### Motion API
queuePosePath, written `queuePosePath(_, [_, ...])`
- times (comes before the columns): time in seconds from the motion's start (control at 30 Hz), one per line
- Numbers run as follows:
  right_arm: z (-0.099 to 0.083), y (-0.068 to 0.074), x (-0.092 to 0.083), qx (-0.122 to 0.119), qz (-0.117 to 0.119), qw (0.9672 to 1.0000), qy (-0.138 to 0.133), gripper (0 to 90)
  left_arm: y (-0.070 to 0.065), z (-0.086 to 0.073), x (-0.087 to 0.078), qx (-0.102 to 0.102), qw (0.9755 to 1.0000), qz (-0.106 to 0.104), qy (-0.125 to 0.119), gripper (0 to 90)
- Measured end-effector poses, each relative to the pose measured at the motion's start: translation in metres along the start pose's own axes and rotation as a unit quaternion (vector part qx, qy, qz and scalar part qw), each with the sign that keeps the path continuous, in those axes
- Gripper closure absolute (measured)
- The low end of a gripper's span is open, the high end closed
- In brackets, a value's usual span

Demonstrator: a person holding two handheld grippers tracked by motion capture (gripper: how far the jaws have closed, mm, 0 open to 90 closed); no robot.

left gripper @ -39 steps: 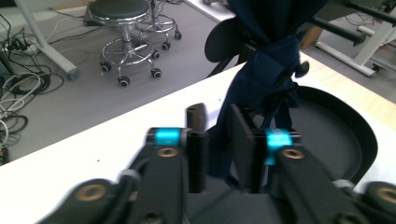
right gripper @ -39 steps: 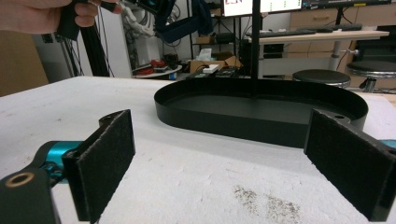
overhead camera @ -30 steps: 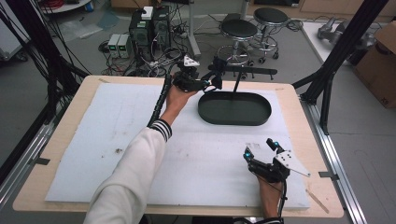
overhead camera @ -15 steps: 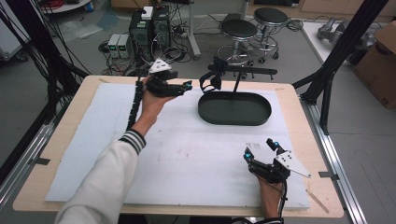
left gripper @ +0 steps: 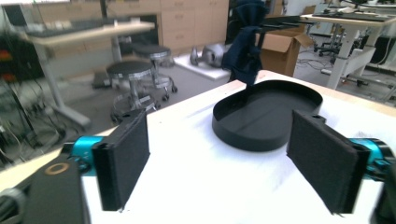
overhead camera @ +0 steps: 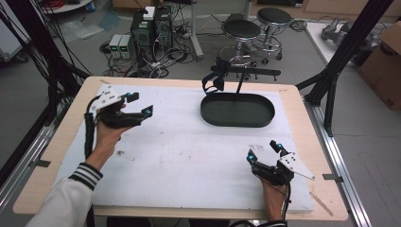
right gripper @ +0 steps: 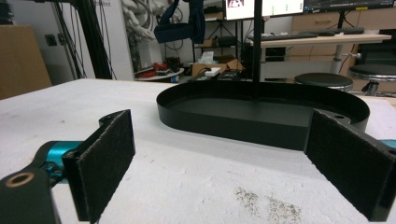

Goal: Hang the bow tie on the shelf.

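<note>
Cloth's hung, both hand-held grippers empty

Right hand-held gripper [overhead camera: 265, 152] at 5 o'clock, jaws apart; left hand-held gripper [overhead camera: 141, 104] at 9, jaws just opened, holding nothing. Dark cloth [overhead camera: 213, 79] hangs off the stand [overhead camera: 246, 72] over the tray [overhead camera: 237, 122] at 1. I'd say hanging's done; next I park hands.

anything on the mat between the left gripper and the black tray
Nothing. In the high view the white mat between the left gripper and the tray is bare, and the left gripper view shows its open jaws empty, bare mat up to the tray.

A dark blue cloth [overhead camera: 213, 80] hangs from the stand's arm above the black oval tray [overhead camera: 238, 111].
</note>
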State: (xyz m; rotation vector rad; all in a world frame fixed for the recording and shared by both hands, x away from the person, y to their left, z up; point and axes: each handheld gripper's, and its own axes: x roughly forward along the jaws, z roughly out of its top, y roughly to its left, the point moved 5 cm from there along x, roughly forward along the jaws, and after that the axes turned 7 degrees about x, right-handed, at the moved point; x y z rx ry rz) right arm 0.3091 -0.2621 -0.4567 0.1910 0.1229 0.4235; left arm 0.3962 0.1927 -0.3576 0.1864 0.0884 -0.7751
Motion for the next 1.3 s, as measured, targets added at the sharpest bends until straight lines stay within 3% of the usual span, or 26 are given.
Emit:
queuePosePath(0.07, [0.000, 0.000, 0.001, -0.006, -0.002, 1.0000, -0.001, 7.8, -0.001, -0.011, -0.018, -0.009, 0.9999, 0.000, -0.012, 20.0])
queuePosePath(0.17, [0.000, 0.000, 0.000, -0.007, -0.004, 1.0000, -0.001, 7.8, -0.004, -0.032, -0.039, -0.009, 0.9999, 0.000, -0.006, 18.0])
queuePosePath(0.33, [0.000, 0.000, 0.000, -0.006, -0.005, 1.0000, 0.000, 7.7, -0.007, -0.063, -0.061, -0.026, 0.9993, 0.012, -0.023, 16.9])
queuePosePath(0.43, [0.000, 0.000, 0.001, -0.005, -0.007, 1.0000, 0.001, 7.8, -0.009, -0.073, -0.069, -0.032, 0.9985, 0.021, -0.038, 16.0])
queuePosePath(0.63, [0.000, 0.000, 0.001, -0.005, -0.009, 0.9999, 0.000, 7.8, -0.015, -0.085, -0.071, -0.040, 0.9967, 0.032, -0.063, 16.0])
queuePosePath(0.83, [0.000, 0.001, 0.001, -0.007, -0.010, 0.9999, 0.001, 7.7, -0.016, -0.096, -0.067, -0.036, 0.9975, 0.036, -0.049, 15.2])
queuePosePath(0.93, [0.000, 0.001, 0.001, -0.011, -0.010, 0.9999, 0.000, 7.7, -0.012, -0.108, -0.065, -0.054, 0.9968, 0.040, -0.042, 13.5])
queuePosePath(1.03, [0.000, 0.001, 0.001, -0.013, -0.009, 0.9999, -0.002, 7.8, -0.010, -0.107, -0.067, -0.068, 0.9954, 0.040, -0.055, 11.5])
queuePosePath(1.3, [0.000, 0.002, 0.000, -0.015, -0.010, 0.9998, -0.005, 7.8, -0.013, -0.107, -0.068, -0.056, 0.9962, 0.040, -0.054, 11.4])
